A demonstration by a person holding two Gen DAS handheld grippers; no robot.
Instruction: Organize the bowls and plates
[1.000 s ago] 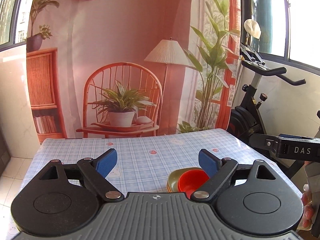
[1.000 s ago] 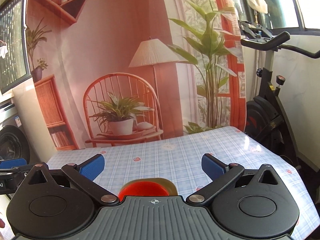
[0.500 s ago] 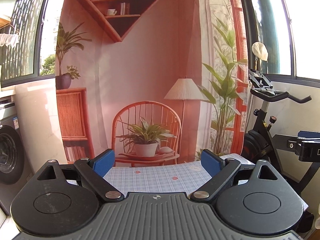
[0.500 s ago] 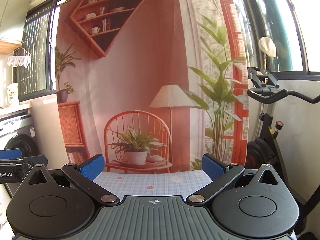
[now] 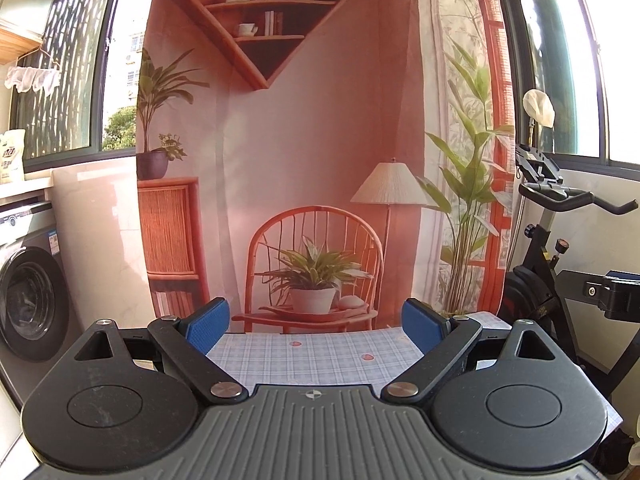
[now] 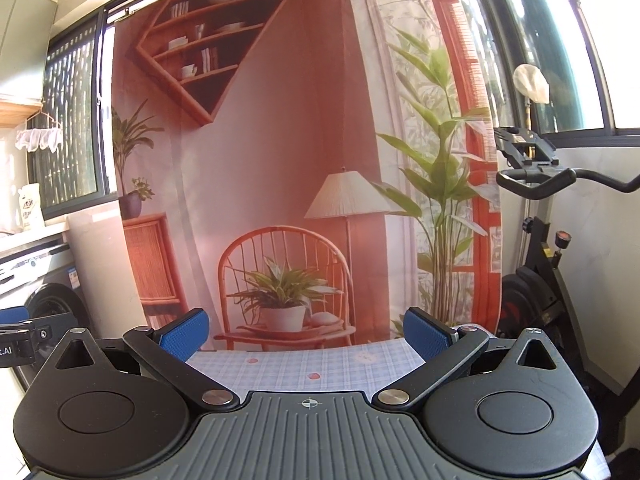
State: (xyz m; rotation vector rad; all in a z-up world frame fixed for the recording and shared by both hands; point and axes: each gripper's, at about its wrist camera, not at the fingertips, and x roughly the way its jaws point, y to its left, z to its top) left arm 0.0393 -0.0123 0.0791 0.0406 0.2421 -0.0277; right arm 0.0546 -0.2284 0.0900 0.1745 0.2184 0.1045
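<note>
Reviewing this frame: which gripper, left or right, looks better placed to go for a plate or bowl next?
Neither clearly. The left gripper and right gripper are both open, empty and aimed level over the checked tablecloth toward the printed backdrop. No plate or bowl shows in either view.

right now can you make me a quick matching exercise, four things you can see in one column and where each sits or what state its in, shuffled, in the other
Things:
1. left gripper
2. exercise bike
3. washing machine
4. checked tablecloth

Places or states:
A. at the far left edge of the left wrist view
B. open, nothing between its blue pads
C. at the right, beside the printed backdrop
D. spread flat just beyond the right gripper

Pairs: 1-B, 2-C, 3-A, 4-D
</note>
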